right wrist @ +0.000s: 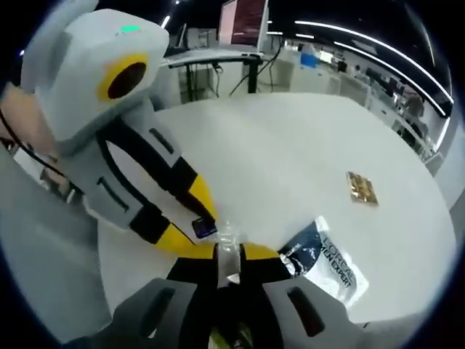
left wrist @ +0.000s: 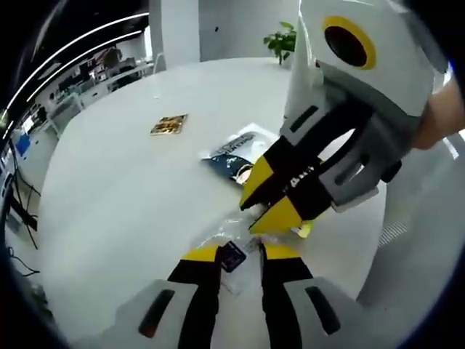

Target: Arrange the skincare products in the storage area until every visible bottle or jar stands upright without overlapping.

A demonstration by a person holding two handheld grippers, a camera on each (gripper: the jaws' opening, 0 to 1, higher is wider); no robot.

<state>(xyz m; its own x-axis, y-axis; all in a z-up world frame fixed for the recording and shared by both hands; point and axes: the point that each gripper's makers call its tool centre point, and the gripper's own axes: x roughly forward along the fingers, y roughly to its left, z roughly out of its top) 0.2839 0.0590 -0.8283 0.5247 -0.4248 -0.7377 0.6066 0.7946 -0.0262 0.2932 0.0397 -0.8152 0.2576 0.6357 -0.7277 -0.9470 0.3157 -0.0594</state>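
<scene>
Your left gripper (left wrist: 240, 256) and right gripper (right wrist: 227, 254) match: pale grey shells, black jaws, yellow tips. Each shell carries a dark round opening ringed in yellow. A small green light glows atop the left one.

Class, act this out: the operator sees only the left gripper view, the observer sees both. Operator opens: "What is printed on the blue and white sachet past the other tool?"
Observer: In the right gripper view the sachet shows dark letters reading "EXPER" on its white half.
Operator: What is between my right tool's jaws?
Observer: The right tool has its jaws closed on a crinkled clear wrapper.
Operator: What lies past the table on that side?
Observer: A desk with a lit screen above it.
</scene>
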